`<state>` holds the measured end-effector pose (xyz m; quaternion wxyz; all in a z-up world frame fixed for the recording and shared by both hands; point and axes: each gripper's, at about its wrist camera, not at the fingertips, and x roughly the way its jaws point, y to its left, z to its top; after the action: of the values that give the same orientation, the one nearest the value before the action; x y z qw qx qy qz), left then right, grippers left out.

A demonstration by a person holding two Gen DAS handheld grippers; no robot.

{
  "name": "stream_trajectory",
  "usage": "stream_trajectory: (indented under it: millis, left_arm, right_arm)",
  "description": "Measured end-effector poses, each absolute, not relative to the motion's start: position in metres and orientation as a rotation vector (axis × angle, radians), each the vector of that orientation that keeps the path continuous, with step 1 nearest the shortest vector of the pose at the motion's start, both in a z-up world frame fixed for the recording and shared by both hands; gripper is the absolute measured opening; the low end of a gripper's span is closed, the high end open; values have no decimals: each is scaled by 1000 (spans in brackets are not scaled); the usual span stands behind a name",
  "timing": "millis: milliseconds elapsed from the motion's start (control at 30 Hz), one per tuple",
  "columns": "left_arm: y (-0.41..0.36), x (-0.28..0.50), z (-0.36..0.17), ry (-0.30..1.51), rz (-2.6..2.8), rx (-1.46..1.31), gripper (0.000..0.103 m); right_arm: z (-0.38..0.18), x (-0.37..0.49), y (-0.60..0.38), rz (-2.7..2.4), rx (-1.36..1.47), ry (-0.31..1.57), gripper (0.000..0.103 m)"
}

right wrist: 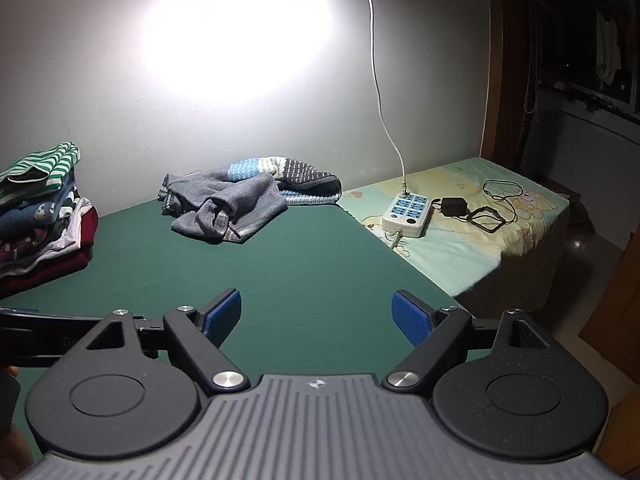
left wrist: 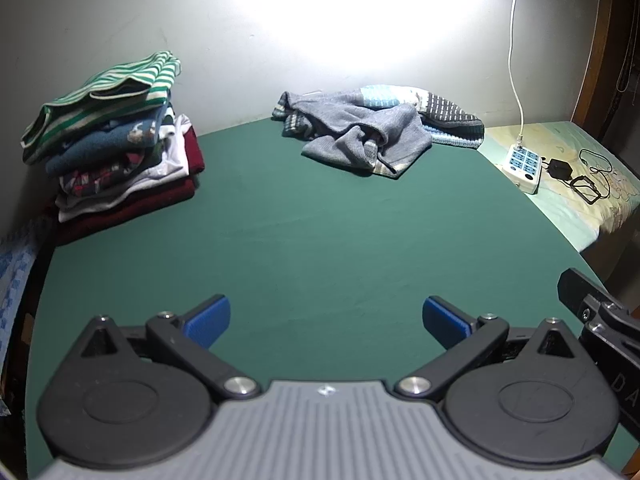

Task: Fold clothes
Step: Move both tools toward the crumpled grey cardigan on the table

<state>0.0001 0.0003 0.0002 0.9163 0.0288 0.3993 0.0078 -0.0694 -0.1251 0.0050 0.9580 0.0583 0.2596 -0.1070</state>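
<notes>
Two tongs, left (left wrist: pixel 326 320) and right (right wrist: pixel 316 316), both spread wide, nothing held, over the surface's (left wrist: pixel 320 240) near edge. Crumpled grey sweater (left wrist: pixel 360 136) at far edge; folded stack (left wrist: pixel 116 136) at far-left corner. Likely next: reach sweater, spread flat.

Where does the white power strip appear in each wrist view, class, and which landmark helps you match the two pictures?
Left wrist: the power strip lies far right, on the pale sheet.
Right wrist: the power strip lies right of centre, on the same sheet.
Shared landmark: the crumpled grey sweater on the green cloth.
</notes>
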Motion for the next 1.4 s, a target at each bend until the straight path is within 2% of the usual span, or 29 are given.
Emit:
stream_trajectory:
  millis: [1400]
  left_arm:
    - [15, 9, -2, 846, 58, 56, 103]
  right_arm:
    - [0, -63, -108, -197, 91, 557, 85]
